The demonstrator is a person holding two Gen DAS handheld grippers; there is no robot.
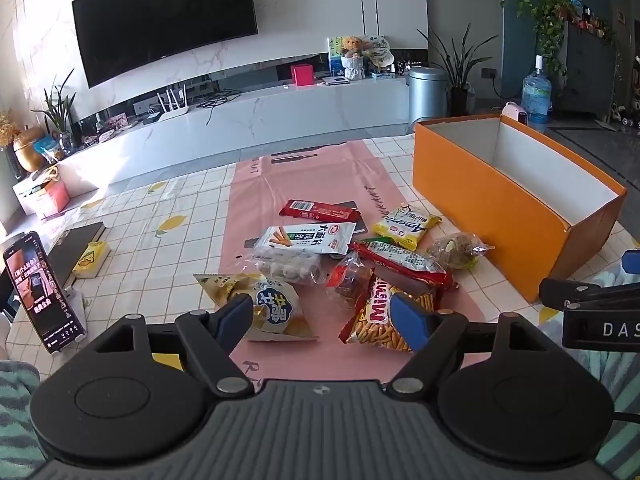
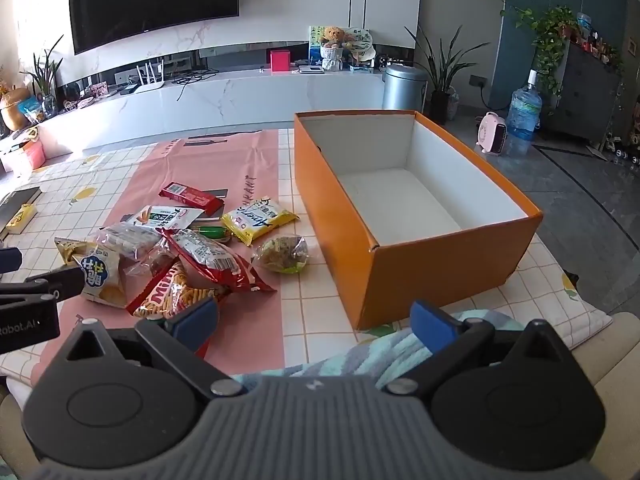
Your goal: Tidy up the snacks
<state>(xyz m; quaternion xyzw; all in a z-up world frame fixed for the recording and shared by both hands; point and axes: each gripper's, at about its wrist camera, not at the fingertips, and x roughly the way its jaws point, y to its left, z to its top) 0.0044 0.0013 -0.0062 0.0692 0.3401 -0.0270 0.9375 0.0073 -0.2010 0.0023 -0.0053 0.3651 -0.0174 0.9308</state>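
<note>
Nearest the cameras, both tools tilted down over the tiled surface point(image 2: 304, 312): left hand-held gripper point(image 1: 324, 320) spread wide, blue pads point(image 1: 236, 314) clear of everything, nothing between them; right hand-held gripper point(image 2: 316, 322) likewise spread wide and empty, poised above a teal striped cloth point(image 2: 384, 344) at the near edge. Just beyond the left tool, on a pink mat point(image 1: 304, 184), a loose pile of snacks: white chip bag point(image 1: 272, 312) at the near left, red-and-yellow stick-snack bag point(image 1: 376, 316) at the near right, a long red packet point(image 1: 404, 260) lying across it, a clear bag of pale sweets point(image 1: 284, 264) and a white breadstick pack point(image 1: 308, 238) behind. Farther back, a yellow packet point(image 1: 406, 224) and a red bar pack point(image 1: 320, 210); a small greenish clear bag point(image 2: 284, 254) off the mat, between pile and box. Right of the pile, an orange box point(image 2: 452, 268), open-topped, white inside, holding nothing. At the left edge, a propped phone point(image 1: 44, 292). Beyond, a white TV console point(image 1: 256, 120) and a wall-mounted television point(image 1: 164, 16).
</note>
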